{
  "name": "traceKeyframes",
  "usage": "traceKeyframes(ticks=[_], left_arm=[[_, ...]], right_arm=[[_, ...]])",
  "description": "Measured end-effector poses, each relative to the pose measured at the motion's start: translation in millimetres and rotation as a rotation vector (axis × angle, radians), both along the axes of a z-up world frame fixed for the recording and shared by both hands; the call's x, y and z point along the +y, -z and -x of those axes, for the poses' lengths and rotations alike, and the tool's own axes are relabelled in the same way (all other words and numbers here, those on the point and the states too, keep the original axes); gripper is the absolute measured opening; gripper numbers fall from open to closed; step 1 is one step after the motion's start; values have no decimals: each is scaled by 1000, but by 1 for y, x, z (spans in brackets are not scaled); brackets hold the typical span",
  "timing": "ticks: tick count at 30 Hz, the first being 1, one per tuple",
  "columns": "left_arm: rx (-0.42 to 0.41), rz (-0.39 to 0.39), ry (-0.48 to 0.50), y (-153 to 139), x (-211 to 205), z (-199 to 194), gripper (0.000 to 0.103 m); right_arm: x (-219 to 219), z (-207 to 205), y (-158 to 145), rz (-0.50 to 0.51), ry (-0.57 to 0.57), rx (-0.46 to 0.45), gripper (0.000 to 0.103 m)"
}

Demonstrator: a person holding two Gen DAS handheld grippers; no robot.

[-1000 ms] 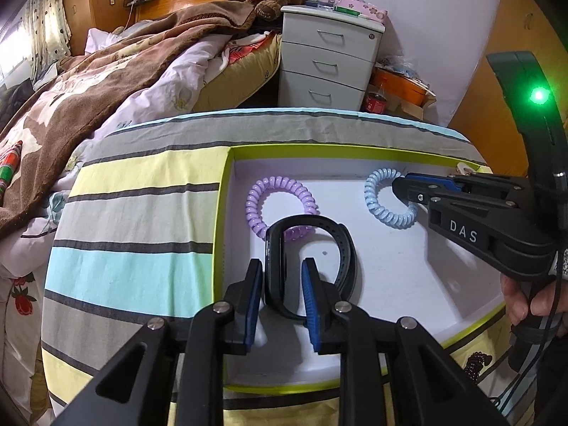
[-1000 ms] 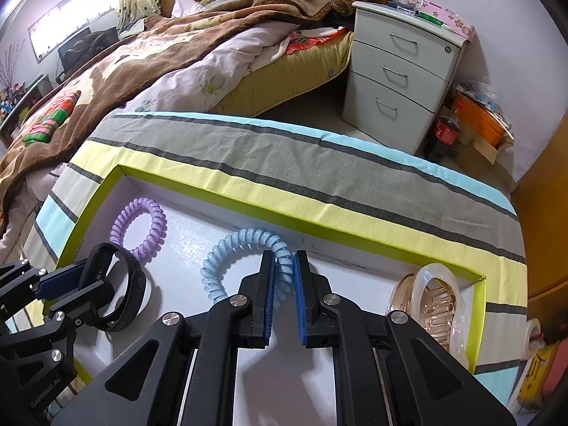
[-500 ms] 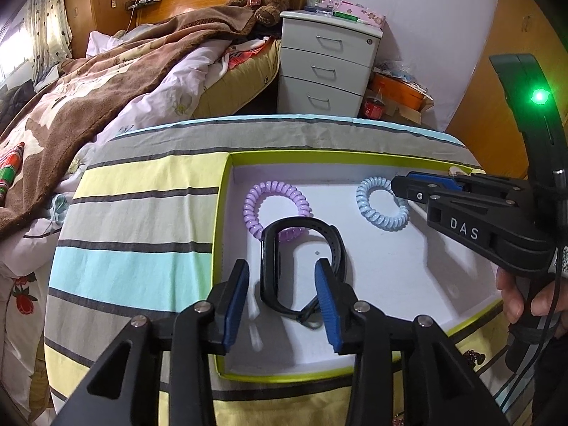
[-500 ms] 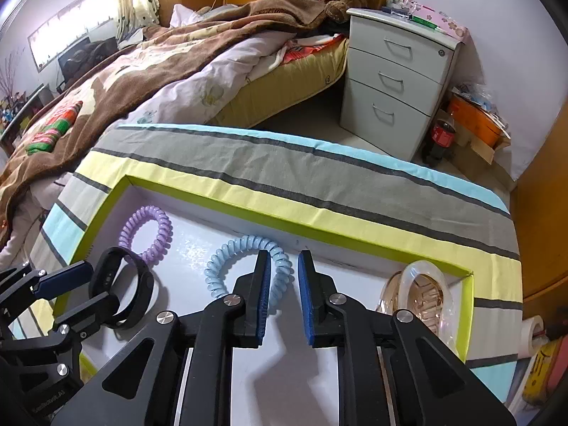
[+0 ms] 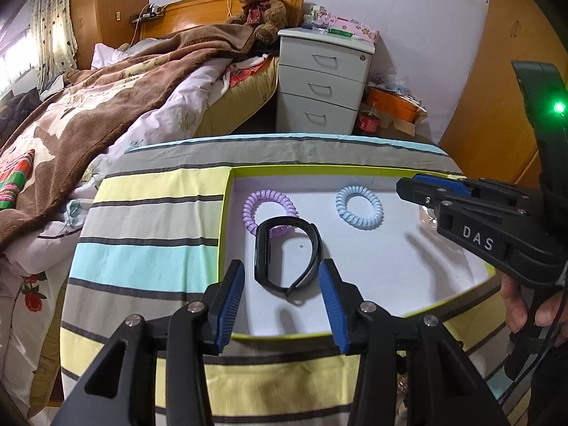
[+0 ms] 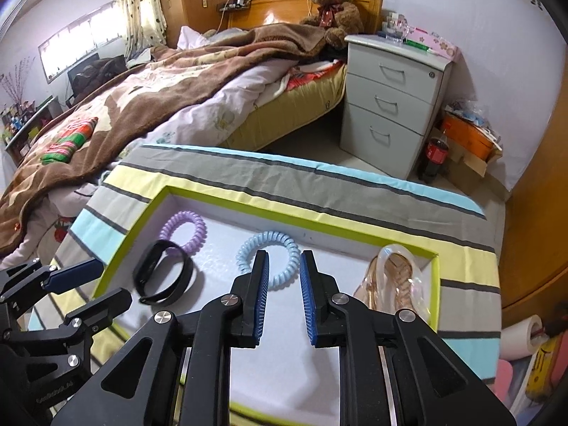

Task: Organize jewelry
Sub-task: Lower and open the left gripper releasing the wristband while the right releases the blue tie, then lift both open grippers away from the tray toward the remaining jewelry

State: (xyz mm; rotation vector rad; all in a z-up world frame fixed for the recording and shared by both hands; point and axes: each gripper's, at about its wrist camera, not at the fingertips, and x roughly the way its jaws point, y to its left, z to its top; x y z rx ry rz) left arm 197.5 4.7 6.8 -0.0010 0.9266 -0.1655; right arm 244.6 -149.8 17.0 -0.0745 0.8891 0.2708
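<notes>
A shallow white tray with a green rim (image 5: 223,234) lies on the striped cloth. In it are a black band (image 5: 262,252), a purple coil bracelet (image 5: 250,209) and a pale blue coil bracelet (image 5: 340,209). My left gripper (image 5: 281,269) hovers just above the black band, its jaws opening and touching nothing. My right gripper (image 6: 283,259) stands open over the blue coil (image 6: 245,252), clear of it. It also shows from the side (image 5: 411,183) in the left wrist view. A clear packet with gold-toned jewelry (image 6: 394,277) sits at the tray's right end.
The striped cloth (image 5: 149,213) covers a round-edged table. Beyond it are a bed with a brown blanket (image 5: 106,99), a white three-drawer nightstand (image 6: 394,106), a cola bottle (image 6: 435,152) and an orange box on the floor. A person's hand (image 5: 514,305) grips the right gripper's handle.
Both grippers let go and lifted back: the left off the black band, the right off the blue coil. Both pieces now lie free in the tray.
</notes>
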Motion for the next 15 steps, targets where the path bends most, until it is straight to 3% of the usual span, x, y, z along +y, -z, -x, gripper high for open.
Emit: traceKeyframes(ticks=[15], left_arm=[[-78, 39, 4, -30, 9, 49, 47]], right_arm=[[-18, 72, -22, -45, 45, -81, 21]])
